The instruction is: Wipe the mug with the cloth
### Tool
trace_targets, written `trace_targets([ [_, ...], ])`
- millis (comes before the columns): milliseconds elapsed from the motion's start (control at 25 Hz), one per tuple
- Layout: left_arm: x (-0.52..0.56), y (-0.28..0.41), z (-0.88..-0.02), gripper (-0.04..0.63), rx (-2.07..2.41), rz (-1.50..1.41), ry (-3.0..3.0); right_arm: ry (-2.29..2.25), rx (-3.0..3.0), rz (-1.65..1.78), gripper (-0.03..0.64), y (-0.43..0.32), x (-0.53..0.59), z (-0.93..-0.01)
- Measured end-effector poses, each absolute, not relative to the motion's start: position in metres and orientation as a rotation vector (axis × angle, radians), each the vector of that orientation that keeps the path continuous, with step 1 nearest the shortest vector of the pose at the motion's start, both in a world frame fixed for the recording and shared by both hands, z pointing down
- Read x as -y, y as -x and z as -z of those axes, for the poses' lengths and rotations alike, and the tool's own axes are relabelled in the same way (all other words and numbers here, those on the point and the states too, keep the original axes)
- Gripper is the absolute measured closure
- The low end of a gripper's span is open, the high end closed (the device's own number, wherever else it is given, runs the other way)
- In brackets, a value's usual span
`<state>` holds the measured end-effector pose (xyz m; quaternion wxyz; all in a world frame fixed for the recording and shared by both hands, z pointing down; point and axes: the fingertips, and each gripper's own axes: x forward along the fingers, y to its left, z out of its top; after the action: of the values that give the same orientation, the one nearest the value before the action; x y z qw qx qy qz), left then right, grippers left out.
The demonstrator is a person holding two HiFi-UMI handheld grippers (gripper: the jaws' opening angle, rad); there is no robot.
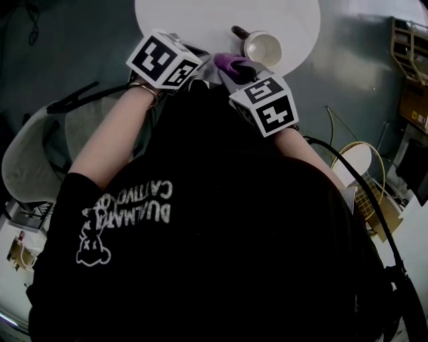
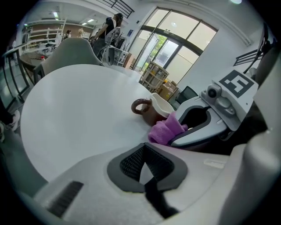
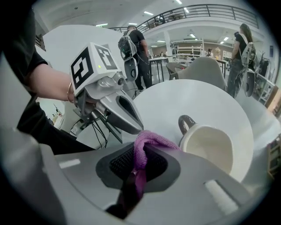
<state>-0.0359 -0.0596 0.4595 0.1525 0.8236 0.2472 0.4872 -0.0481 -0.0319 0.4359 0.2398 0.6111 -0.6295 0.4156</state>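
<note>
Mug (image 1: 262,48) stands free on the counter (image 1: 200,17), seemingly unwiped; your right claw (image 3: 138,161) clamps the cloth (image 3: 151,139) just beside it, your left claw (image 2: 147,166) closed, empty.

A round white table (image 2: 66,114) stands on a dull grey floor (image 1: 348,87), with a pale shell chair (image 2: 70,52) at its eleven o'clock. Tall glazed doors (image 2: 169,48) let in daylight at one o'clock, with stacked crates (image 2: 156,74) before them. A railed gallery (image 3: 210,9) and strip lights (image 3: 151,13) run overhead.

Left tongs (image 2: 144,172) closed, empty, right tongs (image 3: 137,172) clamped (on cloth (image 3: 149,139))
</note>
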Motion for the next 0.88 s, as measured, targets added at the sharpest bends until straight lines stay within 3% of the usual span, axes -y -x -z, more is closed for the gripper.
trace_targets([
  [880,0.097,0.047,-0.456,0.589,-0.514,-1.323,-2.345,-1.613,1.762,-1.197,0.578,0.041,0.093,-0.427],
])
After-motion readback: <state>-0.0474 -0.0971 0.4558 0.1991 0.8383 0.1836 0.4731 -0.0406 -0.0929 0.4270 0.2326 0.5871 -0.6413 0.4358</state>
